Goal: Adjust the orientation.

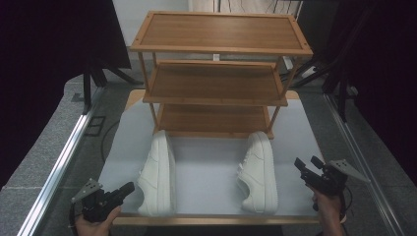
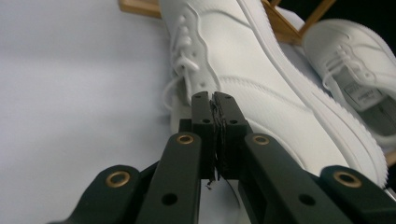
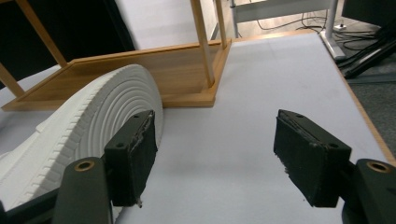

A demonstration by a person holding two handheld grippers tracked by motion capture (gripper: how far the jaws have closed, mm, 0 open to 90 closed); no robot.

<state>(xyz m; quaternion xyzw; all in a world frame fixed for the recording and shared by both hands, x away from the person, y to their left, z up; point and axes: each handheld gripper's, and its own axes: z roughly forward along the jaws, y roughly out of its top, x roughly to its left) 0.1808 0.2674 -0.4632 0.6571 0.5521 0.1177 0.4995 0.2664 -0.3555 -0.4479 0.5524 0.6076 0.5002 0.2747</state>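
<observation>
Two white sneakers [image 1: 158,174] lie on their sides; left tool [image 1: 129,188] closed empty, right tool [image 1: 305,164] wide open

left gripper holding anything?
No: in the left gripper view the left gripper has its jaws shut together on nothing, short of the left sneaker.

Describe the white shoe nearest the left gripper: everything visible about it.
The left white shoe is a low-top sneaker that looks like smooth leather, with stitched panels, white laces and a thick white rubber-like sole with a ribbed edge. It lies tipped on its side on the pale tabletop, lengthwise, one end at the base of the wooden rack. The other shoe lies apart from it. The left gripper, jaws shut and empty, points at its side; whether it touches is unclear.
</observation>
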